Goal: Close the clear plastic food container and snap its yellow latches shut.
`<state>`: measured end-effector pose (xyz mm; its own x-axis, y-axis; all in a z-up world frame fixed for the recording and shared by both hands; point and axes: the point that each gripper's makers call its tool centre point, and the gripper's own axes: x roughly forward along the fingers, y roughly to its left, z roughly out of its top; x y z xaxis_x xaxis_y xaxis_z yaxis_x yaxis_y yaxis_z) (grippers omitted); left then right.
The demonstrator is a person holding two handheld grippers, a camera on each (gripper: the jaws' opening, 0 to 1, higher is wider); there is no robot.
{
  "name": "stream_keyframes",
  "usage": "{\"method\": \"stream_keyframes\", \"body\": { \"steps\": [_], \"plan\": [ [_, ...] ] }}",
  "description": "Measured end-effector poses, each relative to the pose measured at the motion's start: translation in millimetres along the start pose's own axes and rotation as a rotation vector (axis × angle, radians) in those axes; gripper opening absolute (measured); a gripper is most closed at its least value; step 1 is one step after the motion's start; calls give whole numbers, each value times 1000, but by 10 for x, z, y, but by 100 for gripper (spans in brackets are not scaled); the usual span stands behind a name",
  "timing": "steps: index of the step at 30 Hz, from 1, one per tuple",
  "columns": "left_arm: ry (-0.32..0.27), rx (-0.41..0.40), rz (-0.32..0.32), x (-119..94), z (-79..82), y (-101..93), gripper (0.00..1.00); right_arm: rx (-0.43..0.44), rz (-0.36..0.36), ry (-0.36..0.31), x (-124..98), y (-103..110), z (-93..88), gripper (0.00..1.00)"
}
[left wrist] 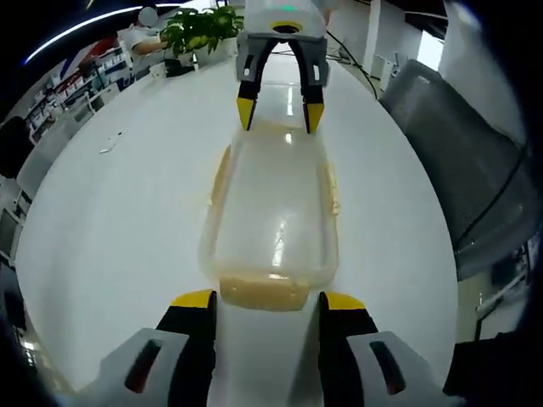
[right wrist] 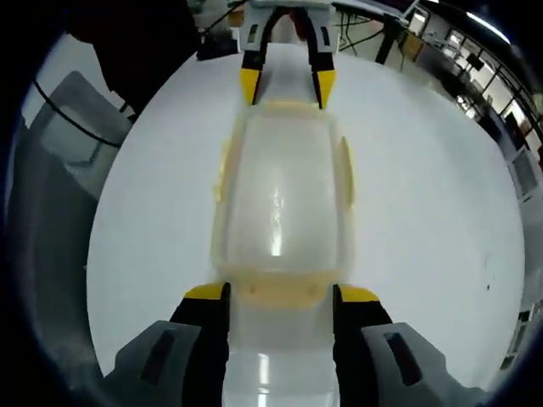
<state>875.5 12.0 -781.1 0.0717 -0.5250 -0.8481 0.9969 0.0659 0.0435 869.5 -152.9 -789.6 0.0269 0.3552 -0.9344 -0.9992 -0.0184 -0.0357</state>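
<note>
1. Left claw [left wrist: 268, 298] is standing with its jaws spread wide, its yellow tips sitting either side of the near end latch [left wrist: 265, 292] of the container [left wrist: 270, 212], just beside it; whether they are touching it I cannot tell.
2. Right claw [right wrist: 281, 293] is standing wide open too, its yellow tips flanking the opposite end latch [right wrist: 280, 291] of the same container [right wrist: 282, 199].
3. In the left gripper view, the right claw [left wrist: 279, 108] is appearing at the far end of the container, jaws apart, pointing back toward the camera.
4. In the right gripper view, the left claw [right wrist: 286, 85] is showing at the far end likewise, jaws apart.
5. The clear container is lying lengthwise between the two claws on the white round desk [left wrist: 119, 220], its lid on top and yellow latches running along its long sides.
6. A green potted plant [left wrist: 199, 27] is standing at the far edge of the desk.
7. A grey chair [left wrist: 462, 161] is sitting beside the desk.
</note>
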Motion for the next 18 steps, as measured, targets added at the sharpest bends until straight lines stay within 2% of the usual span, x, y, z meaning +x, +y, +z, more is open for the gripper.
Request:
{"method": "stream_keyframes", "body": {
  "steps": [13, 18],
  "plan": [
    [-20, -13, -18, 22, 20, -1, 39, 34, 16, -10, 20, 7, 21, 43],
    [-25, -2, -26, 25, 39, 0, 34, 28, 17, -9, 11, -10, 18, 38]
  ]
}}
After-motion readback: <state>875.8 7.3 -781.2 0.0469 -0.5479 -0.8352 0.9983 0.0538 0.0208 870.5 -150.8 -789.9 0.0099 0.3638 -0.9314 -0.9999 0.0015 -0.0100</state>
